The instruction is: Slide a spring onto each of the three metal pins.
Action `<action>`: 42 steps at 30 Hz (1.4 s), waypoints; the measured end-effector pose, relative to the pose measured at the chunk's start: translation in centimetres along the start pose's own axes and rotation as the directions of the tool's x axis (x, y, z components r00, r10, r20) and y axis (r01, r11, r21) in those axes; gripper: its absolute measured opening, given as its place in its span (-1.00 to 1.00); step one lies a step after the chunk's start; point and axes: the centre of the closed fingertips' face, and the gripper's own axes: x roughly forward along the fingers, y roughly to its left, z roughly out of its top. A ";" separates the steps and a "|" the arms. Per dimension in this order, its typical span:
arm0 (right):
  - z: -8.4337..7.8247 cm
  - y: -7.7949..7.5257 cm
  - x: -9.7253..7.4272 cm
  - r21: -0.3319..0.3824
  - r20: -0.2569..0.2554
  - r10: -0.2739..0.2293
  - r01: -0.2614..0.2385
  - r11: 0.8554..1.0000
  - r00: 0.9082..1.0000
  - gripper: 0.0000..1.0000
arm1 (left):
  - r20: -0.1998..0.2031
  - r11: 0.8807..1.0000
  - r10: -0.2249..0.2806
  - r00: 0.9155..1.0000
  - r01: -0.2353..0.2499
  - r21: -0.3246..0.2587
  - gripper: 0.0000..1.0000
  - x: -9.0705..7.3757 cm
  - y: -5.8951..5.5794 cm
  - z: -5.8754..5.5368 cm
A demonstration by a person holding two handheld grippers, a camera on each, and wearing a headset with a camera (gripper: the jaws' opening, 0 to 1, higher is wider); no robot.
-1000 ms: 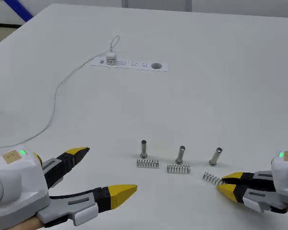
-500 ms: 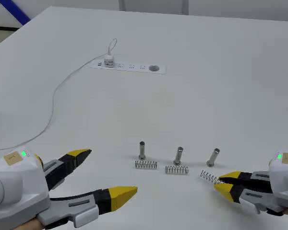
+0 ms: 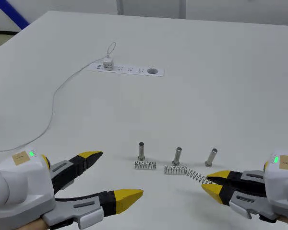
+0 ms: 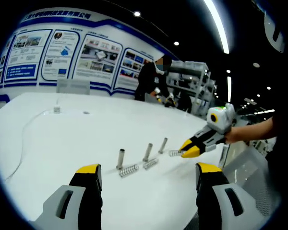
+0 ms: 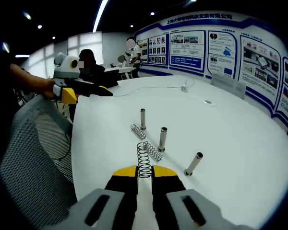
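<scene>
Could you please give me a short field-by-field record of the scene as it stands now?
left gripper: open, holding nothing
right gripper: shut on held spring
pins: left pin, middle pin, right pin, standing, all bare
loose springs: left spring and middle spring, lying on table before their pins
other: power strip, far side

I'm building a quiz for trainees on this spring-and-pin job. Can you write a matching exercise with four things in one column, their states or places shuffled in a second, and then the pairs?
Things
1. left gripper
2. right gripper
3. left spring
4. power strip

States or places
A. shut on a spring
B. far across the table, a plug in it
C. open, holding nothing
D. lying flat in front of a pin

Pairs: 1-C, 2-A, 3-D, 4-B
</scene>
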 end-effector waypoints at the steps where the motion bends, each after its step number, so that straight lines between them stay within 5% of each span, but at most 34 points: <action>1: 0.2 0.3 0.0 -0.004 0.006 0.004 -0.004 1.000 1.000 -0.79 | 0.001 1.000 -0.003 1.000 0.003 0.005 0.63 0.0 -0.1 0.0; 15: 2.6 2.5 0.1 -0.113 0.012 0.048 -0.046 0.992 0.999 -0.79 | -0.036 0.989 -0.117 0.992 0.120 0.092 0.51 2.1 -2.7 0.7; 26: 4.8 3.6 0.4 -0.143 0.041 0.094 -0.088 0.986 0.995 -0.79 | -0.137 0.947 -0.212 0.968 0.238 0.218 0.25 4.2 -4.5 0.4; 32: 4.8 4.6 0.7 -0.190 0.029 0.118 -0.110 0.976 0.993 -0.79 | -0.181 0.923 -0.270 0.946 0.308 0.230 -0.02 4.2 -5.7 -0.4; 42: 5.2 5.3 0.9 -0.225 0.015 0.157 -0.150 0.963 0.987 -0.79 | -0.224 0.896 -0.304 0.926 0.358 0.264 -0.25 5.0 -6.4 -0.4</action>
